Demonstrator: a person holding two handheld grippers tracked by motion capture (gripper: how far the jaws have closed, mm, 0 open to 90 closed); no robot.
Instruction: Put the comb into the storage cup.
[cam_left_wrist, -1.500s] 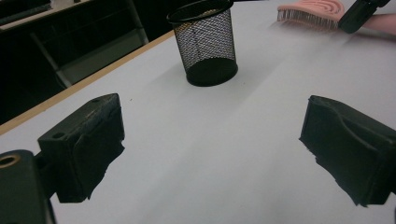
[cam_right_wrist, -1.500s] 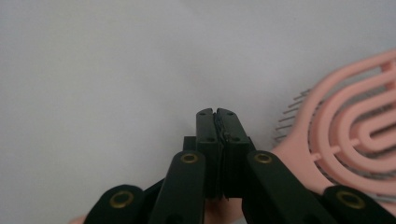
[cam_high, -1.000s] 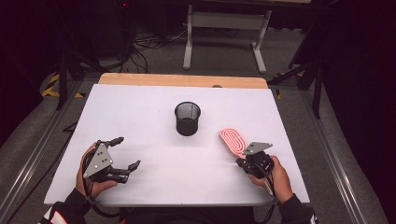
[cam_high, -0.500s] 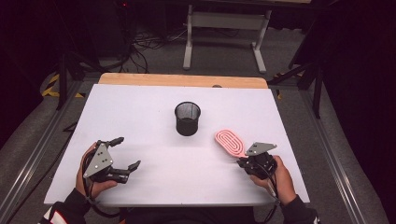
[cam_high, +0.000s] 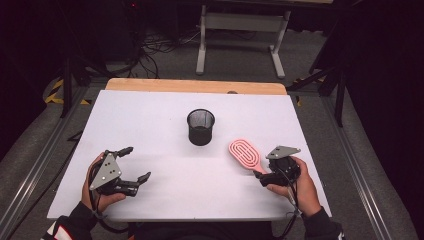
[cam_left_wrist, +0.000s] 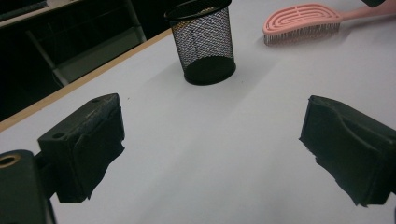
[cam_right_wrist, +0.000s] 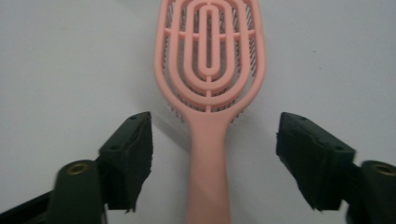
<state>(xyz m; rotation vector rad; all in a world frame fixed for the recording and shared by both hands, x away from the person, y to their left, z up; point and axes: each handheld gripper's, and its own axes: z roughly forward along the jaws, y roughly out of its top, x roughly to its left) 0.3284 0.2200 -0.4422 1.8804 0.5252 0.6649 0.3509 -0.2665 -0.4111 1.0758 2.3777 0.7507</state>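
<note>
The pink hairbrush (cam_high: 245, 154) lies flat on the white tabletop (cam_high: 165, 130), bristles down, to the right of the black mesh cup (cam_high: 201, 127) and a little nearer the person. Its long axis runs slantwise: the oval head points away from the person and toward the cup, the handle trails back toward the right tool (cam_high: 263, 176). That tool sits right at the handle's end, lined up along the brush's length, so in the right gripper view the handle (cam_right_wrist: 208, 172) runs straight up between the two jaws. They have just been opening and now stand spread, one on each side of the handle with bare tabletop showing between pad and plastic, so the brush is let go, not pinched. The left tool (cam_high: 134, 167) rests well apart on the other side of the tabletop, its jaws spread wide on nothing. The right hand (cam_high: 295, 182) is far nearer the brush; any regrasp looks to be its job, closing across the handle.
</note>
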